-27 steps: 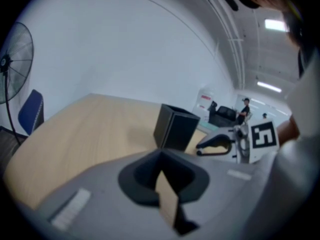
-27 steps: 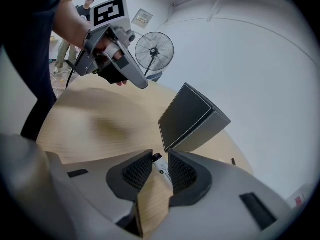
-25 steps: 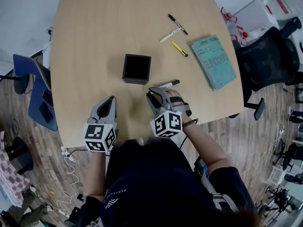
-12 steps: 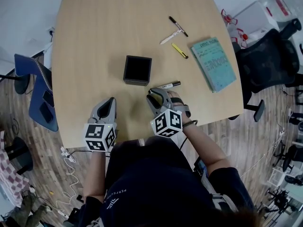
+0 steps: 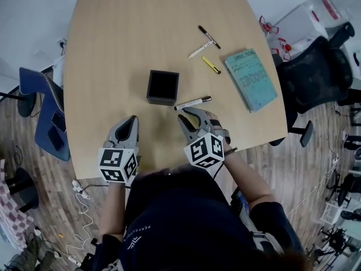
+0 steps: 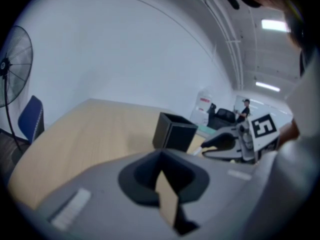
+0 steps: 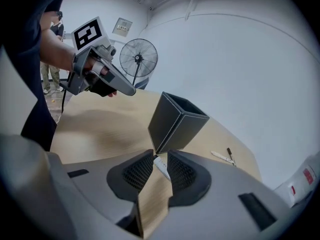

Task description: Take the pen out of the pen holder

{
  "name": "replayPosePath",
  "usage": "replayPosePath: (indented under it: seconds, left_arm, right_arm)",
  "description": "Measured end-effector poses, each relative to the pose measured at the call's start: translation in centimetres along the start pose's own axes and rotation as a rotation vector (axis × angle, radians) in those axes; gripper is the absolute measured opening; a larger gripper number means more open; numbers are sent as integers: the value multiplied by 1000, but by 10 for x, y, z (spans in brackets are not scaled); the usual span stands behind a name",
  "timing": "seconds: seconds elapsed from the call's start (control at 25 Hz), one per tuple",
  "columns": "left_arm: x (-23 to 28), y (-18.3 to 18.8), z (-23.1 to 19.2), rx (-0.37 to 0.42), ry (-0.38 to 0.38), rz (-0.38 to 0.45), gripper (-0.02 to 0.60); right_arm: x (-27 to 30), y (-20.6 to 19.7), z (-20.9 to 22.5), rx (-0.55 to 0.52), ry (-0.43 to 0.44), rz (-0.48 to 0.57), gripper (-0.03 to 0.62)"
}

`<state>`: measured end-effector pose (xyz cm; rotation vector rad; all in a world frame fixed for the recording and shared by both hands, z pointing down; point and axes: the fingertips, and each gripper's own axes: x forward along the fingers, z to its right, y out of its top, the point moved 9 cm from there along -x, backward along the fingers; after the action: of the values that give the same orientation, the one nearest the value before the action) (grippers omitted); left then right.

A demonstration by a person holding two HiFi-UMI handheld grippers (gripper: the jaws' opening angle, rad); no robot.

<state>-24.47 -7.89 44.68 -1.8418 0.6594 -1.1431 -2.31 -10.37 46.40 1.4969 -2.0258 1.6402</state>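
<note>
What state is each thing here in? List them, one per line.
Black square pen holder: upright, no pen showing inside.
White pen with black cap: lying flat beside the holder.
Thin black pen: lying flat.
Slim white pen: lying flat.
Yellow pen: lying flat.
Teal notebook: closed, flat.
Left gripper: jaws shut, empty.
Right gripper: jaws apart, just closed somewhat, white capped pen's end between them, not pressed.

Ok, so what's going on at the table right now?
A person holds a gripper in each hand over the table. No pen shows in the black pen holder; a white pen lies flat beside it. The right gripper is at that pen's near end. Its jaws have just been closing, with the pen's end showing between the tips but apparently not pinched. The left gripper hangs shut and empty nearby.
</note>
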Motion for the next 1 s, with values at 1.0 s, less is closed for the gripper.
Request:
replayPosePath:
  seconds: [1.0]
  left_arm:
    - [-40, 70, 26, 29, 2, 224, 3]
  right_arm:
    - [-85, 44, 54, 442, -141, 248, 0]
